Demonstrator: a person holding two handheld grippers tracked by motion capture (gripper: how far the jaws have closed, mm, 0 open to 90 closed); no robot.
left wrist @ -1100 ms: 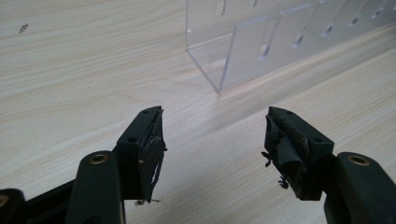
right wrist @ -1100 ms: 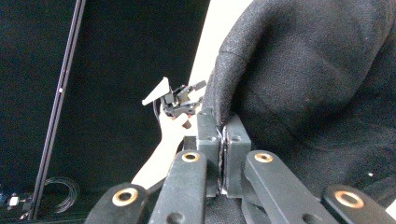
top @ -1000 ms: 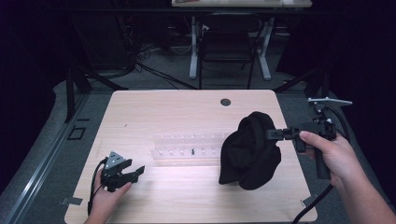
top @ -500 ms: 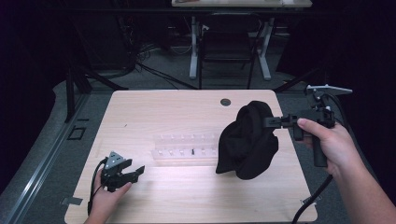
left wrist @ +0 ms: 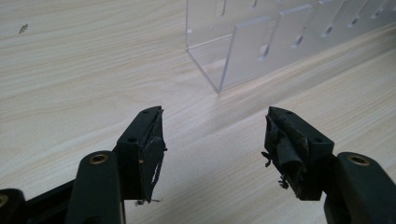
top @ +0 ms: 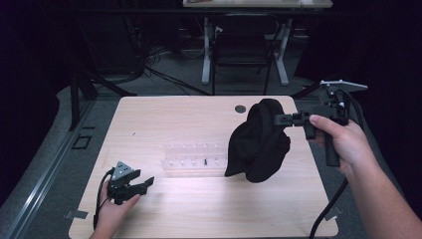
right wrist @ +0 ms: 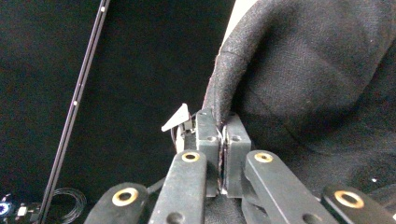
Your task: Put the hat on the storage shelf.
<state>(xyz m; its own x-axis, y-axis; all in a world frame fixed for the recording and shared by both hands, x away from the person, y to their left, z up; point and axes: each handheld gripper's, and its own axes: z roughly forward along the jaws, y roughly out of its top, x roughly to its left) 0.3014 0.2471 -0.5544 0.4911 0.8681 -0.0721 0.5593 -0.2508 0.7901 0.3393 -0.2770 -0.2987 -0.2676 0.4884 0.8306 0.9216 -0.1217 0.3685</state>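
A black cloth point(top: 259, 142) hangs in the air over the right side of the table, its lower end near the wood. My right gripper point(top: 278, 119) is shut on its upper edge; in the right gripper view the jaws pinch the cloth's hem point(right wrist: 219, 112) with the fabric point(right wrist: 317, 79) spreading to the right. My left gripper point(top: 144, 183) rests on the table at the front left, held by a hand. Its jaws stand open with bare wood between the fingertips point(left wrist: 152, 140). A clear acrylic rack point(top: 191, 159) lies mid-table and appears ahead of the left gripper point(left wrist: 212, 151) as clear slotted panels point(left wrist: 261, 42).
The wooden table point(top: 189, 119) has a round dark grommet point(top: 240, 108) near its far edge. A black cable point(top: 326, 214) trails from the right gripper past the front right corner. Beyond the table stand dark floor, cables and chair legs point(top: 206, 50).
My right gripper has risen and drawn back to the right with the cloth, lifting it higher off the table. The left gripper has kept still.
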